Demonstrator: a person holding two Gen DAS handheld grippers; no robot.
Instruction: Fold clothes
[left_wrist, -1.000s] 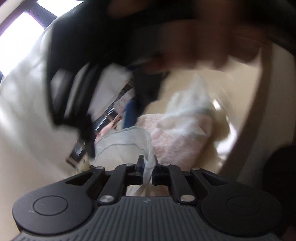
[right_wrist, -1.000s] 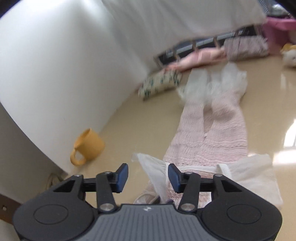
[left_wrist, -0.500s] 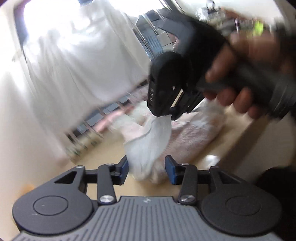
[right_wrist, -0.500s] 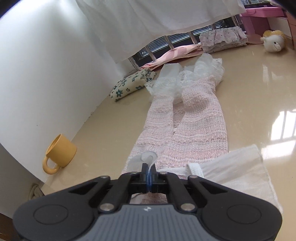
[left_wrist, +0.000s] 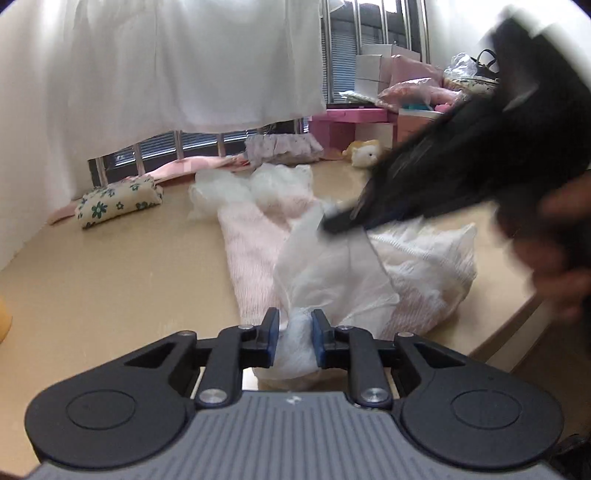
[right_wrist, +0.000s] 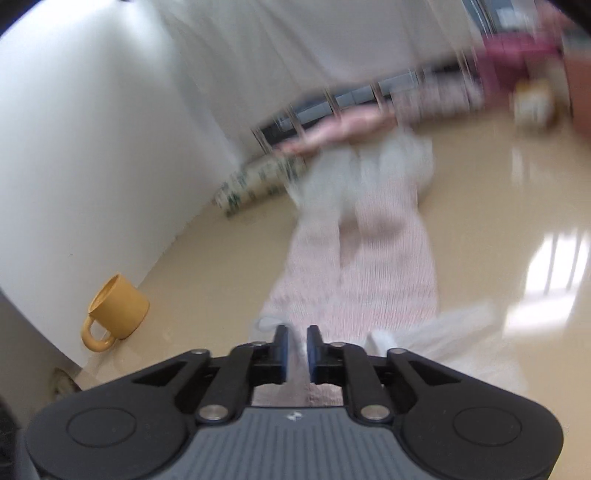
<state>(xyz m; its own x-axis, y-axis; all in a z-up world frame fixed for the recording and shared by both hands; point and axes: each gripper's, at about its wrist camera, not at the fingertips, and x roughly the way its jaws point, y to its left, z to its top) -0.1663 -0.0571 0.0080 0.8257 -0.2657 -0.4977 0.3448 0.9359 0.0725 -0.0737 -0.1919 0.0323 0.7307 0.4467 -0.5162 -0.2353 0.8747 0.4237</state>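
Fabric fills the left gripper (left_wrist: 293, 334): its jaws have just closed on a bunched white frill of the pink garment (left_wrist: 258, 240), which lies lengthwise on the floor (left_wrist: 110, 277) at frame centre. The right gripper (right_wrist: 294, 349) has just eased apart, narrow, a thin white edge between its pads; grip unclear. Mug (right_wrist: 116, 310) stands lower left.

No legible text or labels.

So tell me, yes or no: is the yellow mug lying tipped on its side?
No, the yellow mug stands upright on the floor beside the white wall.
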